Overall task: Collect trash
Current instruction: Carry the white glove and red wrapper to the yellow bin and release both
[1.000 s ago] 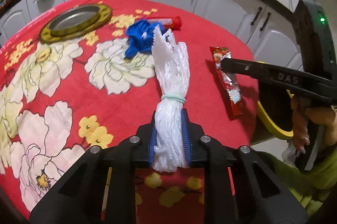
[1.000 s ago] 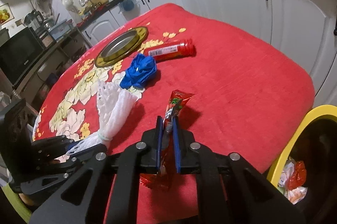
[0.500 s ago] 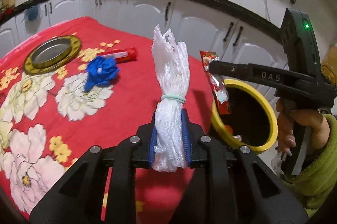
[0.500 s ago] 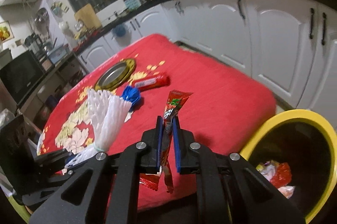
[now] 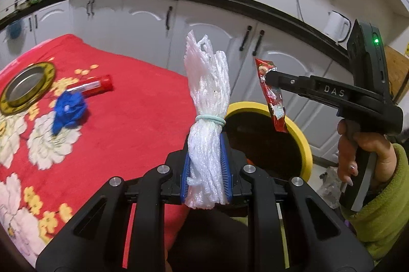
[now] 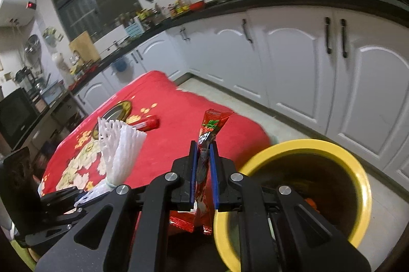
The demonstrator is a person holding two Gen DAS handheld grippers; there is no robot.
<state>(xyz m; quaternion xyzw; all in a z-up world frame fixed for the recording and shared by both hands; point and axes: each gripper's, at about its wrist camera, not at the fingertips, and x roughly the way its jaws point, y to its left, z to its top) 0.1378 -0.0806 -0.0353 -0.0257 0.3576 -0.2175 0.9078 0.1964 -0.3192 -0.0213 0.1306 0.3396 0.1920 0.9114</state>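
Note:
My left gripper (image 5: 206,164) is shut on a white foam net bundle (image 5: 208,103) tied with a pale green band, held upright above the table's edge. My right gripper (image 6: 203,167) is shut on a red snack wrapper (image 6: 208,134), which also shows in the left wrist view (image 5: 272,95), hanging over the rim of the yellow trash bin (image 5: 303,139). The bin (image 6: 358,169) stands on the floor beside the table and holds some trash. A blue crumpled wrapper (image 5: 69,111) and a red tube (image 5: 95,85) lie on the red floral tablecloth (image 5: 143,103).
A gold-rimmed metal plate (image 5: 24,86) sits at the table's far left. White kitchen cabinets (image 6: 294,67) with a dark counter run behind the table and bin. A strip of floor (image 6: 255,113) lies between table and cabinets.
Both grippers have lifted off the table and swung right toward the yellow bin, each still holding its item. The wrapper now hangs over the bin's rim.

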